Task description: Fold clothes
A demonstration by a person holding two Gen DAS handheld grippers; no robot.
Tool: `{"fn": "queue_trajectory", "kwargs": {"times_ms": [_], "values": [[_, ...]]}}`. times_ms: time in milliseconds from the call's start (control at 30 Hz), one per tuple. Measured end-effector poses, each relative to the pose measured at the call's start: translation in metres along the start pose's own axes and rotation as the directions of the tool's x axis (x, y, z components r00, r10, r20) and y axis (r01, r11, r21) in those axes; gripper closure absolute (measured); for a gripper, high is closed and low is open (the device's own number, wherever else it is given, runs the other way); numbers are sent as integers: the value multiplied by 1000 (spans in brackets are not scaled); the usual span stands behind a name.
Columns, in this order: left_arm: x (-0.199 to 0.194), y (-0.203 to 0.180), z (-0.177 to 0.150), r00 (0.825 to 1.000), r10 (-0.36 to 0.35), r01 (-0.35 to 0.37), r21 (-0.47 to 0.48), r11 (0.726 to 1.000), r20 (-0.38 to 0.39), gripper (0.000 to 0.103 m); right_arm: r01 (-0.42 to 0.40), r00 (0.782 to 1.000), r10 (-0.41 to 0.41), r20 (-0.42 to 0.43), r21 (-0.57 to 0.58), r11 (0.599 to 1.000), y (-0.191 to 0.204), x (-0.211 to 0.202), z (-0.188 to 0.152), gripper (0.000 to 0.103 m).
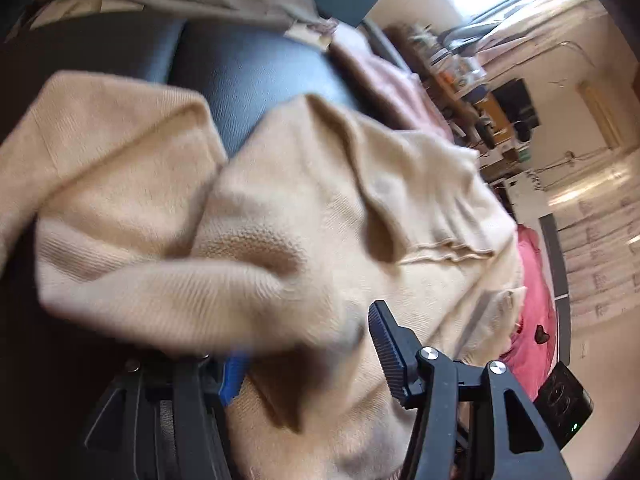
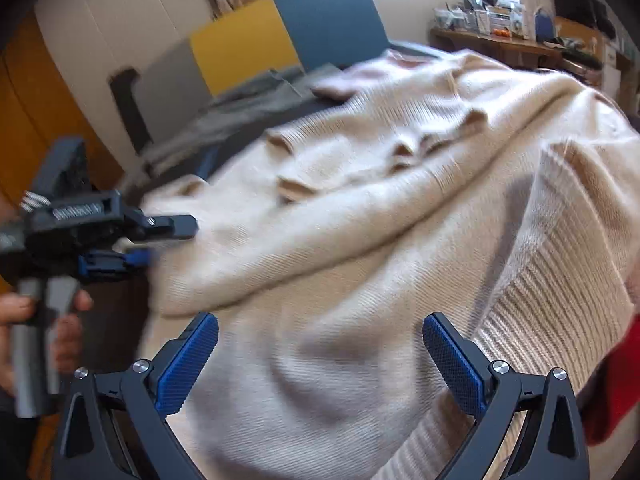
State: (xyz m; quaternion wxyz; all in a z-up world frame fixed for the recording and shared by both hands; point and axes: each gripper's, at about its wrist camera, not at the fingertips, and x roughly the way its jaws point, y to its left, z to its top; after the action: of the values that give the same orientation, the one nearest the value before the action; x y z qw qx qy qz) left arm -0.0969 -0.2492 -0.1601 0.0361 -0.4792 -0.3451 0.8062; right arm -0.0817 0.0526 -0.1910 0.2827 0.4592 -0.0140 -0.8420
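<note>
a cream knit sweater (image 2: 360,208) lies rumpled across a dark sofa seat (image 1: 248,76), covering most of it, with one sleeve (image 1: 120,152) thrown out toward the seat's far left side and bare leather showing between sleeve and body. its ribbed hem (image 2: 532,320) hangs at the near right edge, just beside a red cloth (image 2: 616,384). the right gripper (image 2: 320,364) hovers low over the sweater's near part with its blue-padded fingers (image 2: 184,364) spread wide and nothing between them. the left gripper (image 1: 308,344) is at the sweater's left edge; in the right wrist view a hand (image 2: 24,332) holds its grey handle, and its fingers point into the knit. in its own view a fold of the sweater drapes over the left finger, hiding it save for a strip of blue pad (image 1: 234,376), while the right finger (image 1: 390,352) stands clear, so whether it is clamped on the cloth cannot be told. a pink garment (image 1: 532,320) lies beyond the sweater at the seat's right edge, and a grey cloth (image 2: 248,104) is heaped along the back of the seat, under blue and yellow cushions (image 2: 280,40).
</note>
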Motion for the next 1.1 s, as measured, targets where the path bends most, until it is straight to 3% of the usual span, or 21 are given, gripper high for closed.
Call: {"fn": "queue_trajectory", "kwargs": {"times_ms": [33, 100, 133, 300, 467, 633, 800, 900, 1000, 1067, 1100], "values": [[-8, 6, 1, 1000, -11, 11, -17, 1000, 28, 60, 12, 1000, -12, -18, 2, 1000, -1, 7, -1, 0], [-24, 18, 2, 996, -30, 34, -50, 998, 85, 98, 50, 999, -50, -10, -50, 998, 6, 11, -2, 0], [-32, 25, 2, 993, -39, 47, -66, 997, 113, 100, 68, 997, -70, -18, -73, 995, 9, 14, -2, 0], [-72, 55, 5, 964, -76, 115, -140, 984, 255, 100, 49, 998, -53, -37, -99, 994, 22, 16, -3, 0], [-112, 88, 5, 918, -88, 178, -204, 963, 387, 100, -51, 997, 43, -61, -129, 990, 46, 22, -7, 0], [-149, 149, -28, 909, 48, 79, -285, 955, 414, 100, -124, 988, 98, -116, -250, 960, 95, 31, -19, 0], [-187, 215, -60, 896, 143, 31, -382, 924, 421, 99, -166, 980, 110, -168, -370, 914, 138, 38, -32, 0], [-214, 218, -71, 858, 237, -45, -391, 919, 457, 92, -143, 982, 69, -178, -448, 882, 152, 40, -38, 0], [-240, 199, -83, 800, 269, -50, -388, 920, 536, 89, -91, 991, 44, -122, -407, 909, 128, 27, -21, 0], [-248, 174, -88, 769, 251, -52, -334, 941, 588, 86, -56, 996, 26, -86, -377, 924, 111, 18, -10, 0], [-245, 159, -89, 765, 231, -58, -293, 954, 601, 85, -40, 998, 16, -68, -361, 932, 103, 14, -4, 0]]}}
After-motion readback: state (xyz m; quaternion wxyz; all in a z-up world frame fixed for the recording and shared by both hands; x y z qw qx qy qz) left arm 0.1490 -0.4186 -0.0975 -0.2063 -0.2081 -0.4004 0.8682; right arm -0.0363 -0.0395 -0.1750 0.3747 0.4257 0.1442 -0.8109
